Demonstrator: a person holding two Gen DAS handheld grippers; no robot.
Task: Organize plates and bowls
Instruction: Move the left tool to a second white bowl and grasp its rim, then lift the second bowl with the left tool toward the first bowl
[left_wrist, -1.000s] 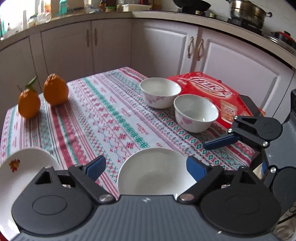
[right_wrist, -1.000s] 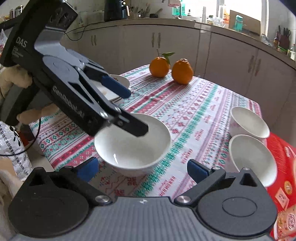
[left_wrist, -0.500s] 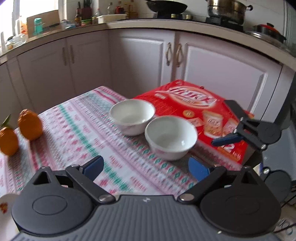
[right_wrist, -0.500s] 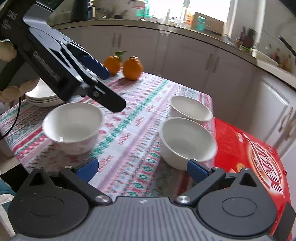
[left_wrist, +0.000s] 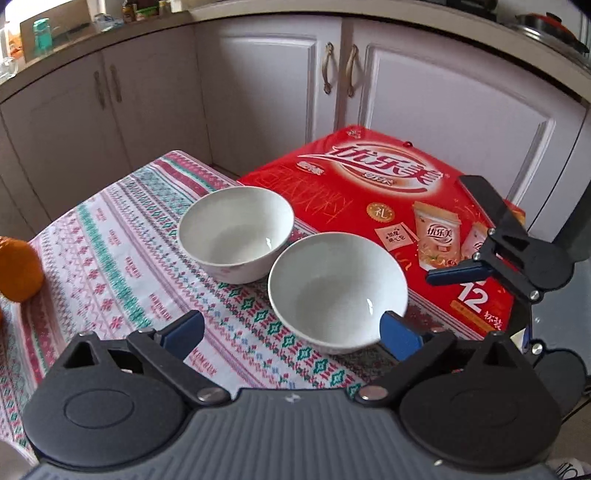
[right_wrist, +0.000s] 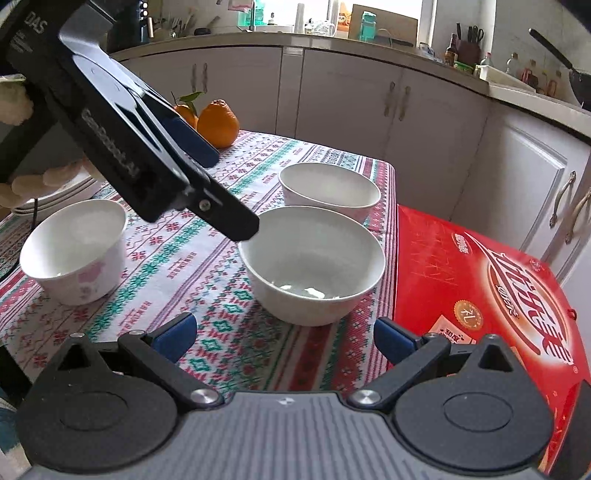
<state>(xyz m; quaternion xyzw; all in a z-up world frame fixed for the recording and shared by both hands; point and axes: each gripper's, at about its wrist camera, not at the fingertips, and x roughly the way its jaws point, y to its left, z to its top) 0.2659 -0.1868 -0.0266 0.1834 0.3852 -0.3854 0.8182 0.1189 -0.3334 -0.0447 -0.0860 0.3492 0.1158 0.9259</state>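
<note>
Jaws wide, empty: left gripper (left_wrist: 291, 330) and right gripper (right_wrist: 284, 334) angled down over near bowl (left_wrist: 338, 291).

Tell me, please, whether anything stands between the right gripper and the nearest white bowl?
Nothing visible does. The right gripper is open, with only bare tablecloth before the nearest bowl. The left gripper hangs above that bowl's far-left rim, not between.

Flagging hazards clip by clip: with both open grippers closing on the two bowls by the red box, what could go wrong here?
1. The left gripper and right gripper both aim at the near bowl; they could collide.
2. That bowl sits very close to the far bowl, so a nudge may knock them together.
3. The red box lies close alongside, crowding a finger's path.
</note>
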